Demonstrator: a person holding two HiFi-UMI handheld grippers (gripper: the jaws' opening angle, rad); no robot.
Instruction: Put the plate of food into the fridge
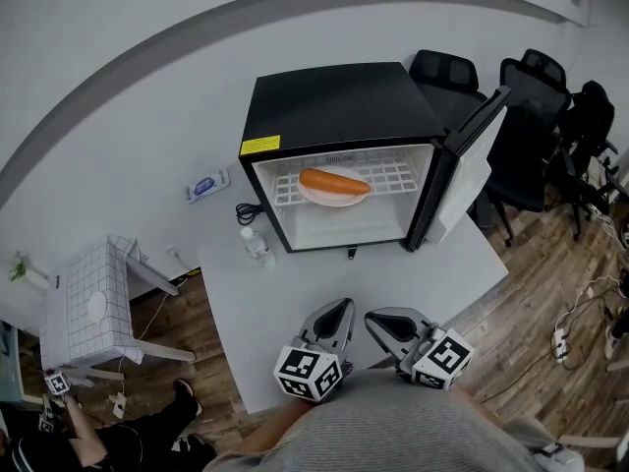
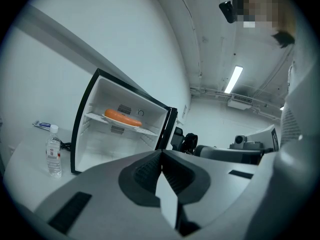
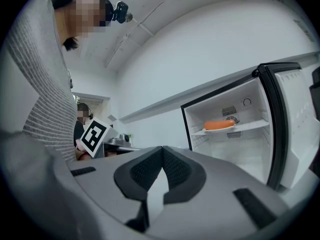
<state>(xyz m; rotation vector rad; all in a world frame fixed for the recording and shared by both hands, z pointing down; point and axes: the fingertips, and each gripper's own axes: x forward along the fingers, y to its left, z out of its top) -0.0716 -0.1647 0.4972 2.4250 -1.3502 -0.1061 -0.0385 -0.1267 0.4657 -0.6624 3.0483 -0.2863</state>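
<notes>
Hovering clenched and empty over the surface's (image 1: 295, 293) near edge, the left claw (image 1: 340, 310) and right claw (image 1: 379, 321) face the plate of food (image 1: 332, 201) lying crosswise on the wire shelf (image 1: 393, 177) of the fridge (image 1: 334, 106) at the far edge, its open door (image 1: 470, 160) swung toward the right claw's side, office chairs (image 1: 531, 96) beyond.

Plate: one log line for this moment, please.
plate on fridge shelf; door open; left gripper shut, empty; right gripper shut, empty

black fridge (image 1: 334, 106), white inside; orange food (image 1: 334, 181) on a white plate (image 1: 329, 199).
</notes>
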